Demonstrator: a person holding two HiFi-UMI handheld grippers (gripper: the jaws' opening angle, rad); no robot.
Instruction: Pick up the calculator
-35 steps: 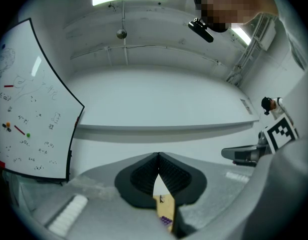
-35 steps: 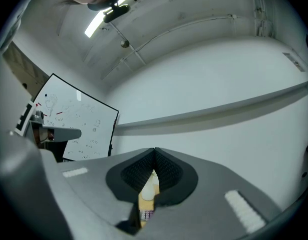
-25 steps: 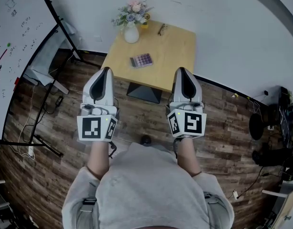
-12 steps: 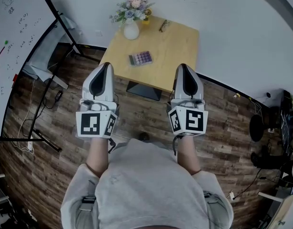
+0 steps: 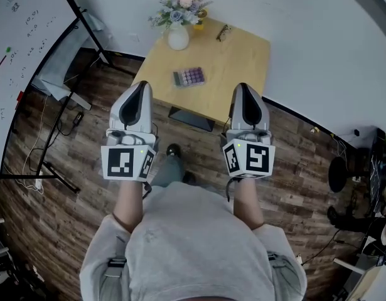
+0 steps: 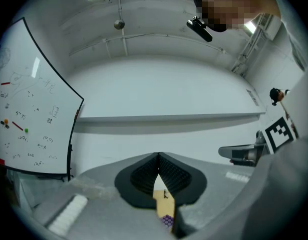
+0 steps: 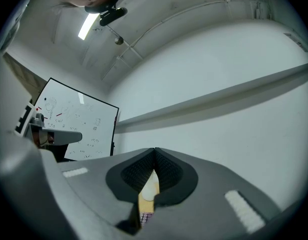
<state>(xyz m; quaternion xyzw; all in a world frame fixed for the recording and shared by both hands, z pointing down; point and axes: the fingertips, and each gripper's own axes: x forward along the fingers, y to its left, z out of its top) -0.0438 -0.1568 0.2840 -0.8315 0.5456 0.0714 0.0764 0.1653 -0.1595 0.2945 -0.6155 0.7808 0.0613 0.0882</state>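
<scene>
The calculator (image 5: 188,77), grey with purple keys, lies flat on the small wooden table (image 5: 236,74), toward its near left part. A sliver of its purple keys (image 6: 167,220) shows through the jaw gap in the left gripper view, and the same keys (image 7: 146,217) in the right gripper view. My left gripper (image 5: 141,86) is shut and empty, its tip over the floor just short of the table's near edge. My right gripper (image 5: 241,88) is shut and empty too, its tip over the table's near right edge. Both point slightly upward at the white wall.
A white vase with flowers (image 5: 178,30) stands at the table's far left corner, a pair of glasses (image 5: 223,32) beside it. A whiteboard on a black stand (image 5: 23,49) is at the left. Cables lie on the wood floor (image 5: 67,187); dark gear sits at the right (image 5: 362,187).
Both grippers have moved forward toward the table, side by side, and stay shut. One of the person's feet now shows on the floor between the arms.
</scene>
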